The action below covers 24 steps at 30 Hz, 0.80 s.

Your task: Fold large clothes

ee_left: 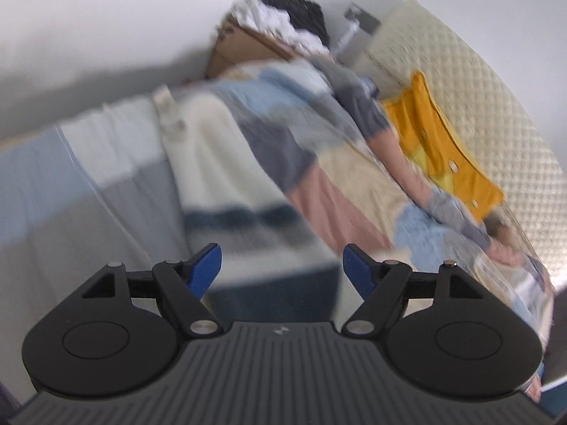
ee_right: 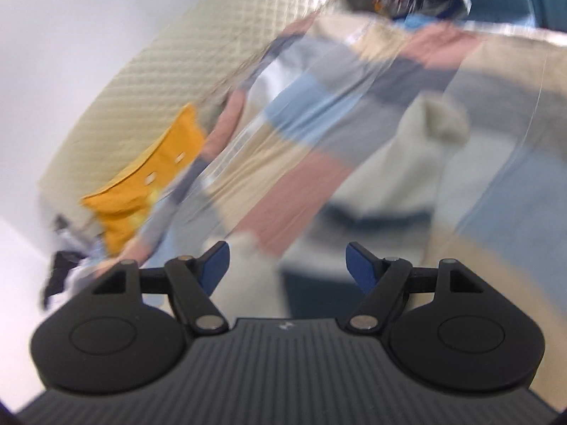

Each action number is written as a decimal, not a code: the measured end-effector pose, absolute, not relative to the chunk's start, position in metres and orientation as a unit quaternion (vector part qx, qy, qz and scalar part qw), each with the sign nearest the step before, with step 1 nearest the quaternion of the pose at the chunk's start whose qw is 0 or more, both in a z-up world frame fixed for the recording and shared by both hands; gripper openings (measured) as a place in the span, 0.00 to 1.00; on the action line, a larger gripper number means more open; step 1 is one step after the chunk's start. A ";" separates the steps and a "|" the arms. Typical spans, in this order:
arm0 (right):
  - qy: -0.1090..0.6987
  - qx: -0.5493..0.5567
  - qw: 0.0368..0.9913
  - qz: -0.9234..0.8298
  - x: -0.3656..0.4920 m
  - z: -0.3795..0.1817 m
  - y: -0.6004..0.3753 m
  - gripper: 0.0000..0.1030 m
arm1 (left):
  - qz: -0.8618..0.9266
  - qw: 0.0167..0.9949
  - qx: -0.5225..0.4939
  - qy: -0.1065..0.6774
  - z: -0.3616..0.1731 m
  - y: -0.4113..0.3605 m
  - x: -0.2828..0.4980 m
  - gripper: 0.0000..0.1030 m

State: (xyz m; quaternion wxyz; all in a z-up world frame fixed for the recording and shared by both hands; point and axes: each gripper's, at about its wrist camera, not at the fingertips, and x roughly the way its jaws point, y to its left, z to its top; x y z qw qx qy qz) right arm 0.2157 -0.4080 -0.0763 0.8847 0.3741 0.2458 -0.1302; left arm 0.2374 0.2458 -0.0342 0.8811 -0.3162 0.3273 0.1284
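Currently both my left gripper (ee_left: 282,265) and right gripper (ee_right: 287,264) gape empty; the cream garment (ee_left: 212,163) lies at twelve o'clock, long axis toward eleven.

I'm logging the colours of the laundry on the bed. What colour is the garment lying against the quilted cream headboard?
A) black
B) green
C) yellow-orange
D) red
C: the garment lying flat against the quilted cream headboard is plainly yellow-orange, with small pale buttons, and it shows the same colour in the right wrist view.
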 end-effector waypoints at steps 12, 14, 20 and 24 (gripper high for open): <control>0.347 0.370 0.861 -0.039 0.167 -0.158 -0.324 0.74 | 0.055 0.835 -0.348 0.422 -0.113 0.145 0.186 0.77; 0.351 0.390 0.850 -0.045 0.164 -0.166 -0.324 0.74 | 0.053 0.819 -0.366 0.438 -0.131 0.140 0.179 0.77; 0.373 0.432 0.821 -0.025 0.165 -0.188 -0.317 0.74 | 0.074 0.810 -0.358 0.459 -0.157 0.135 0.167 0.77; 0.395 0.487 0.778 -0.038 0.168 -0.208 -0.323 0.73 | 0.081 0.801 -0.376 0.458 -0.165 0.143 0.166 0.77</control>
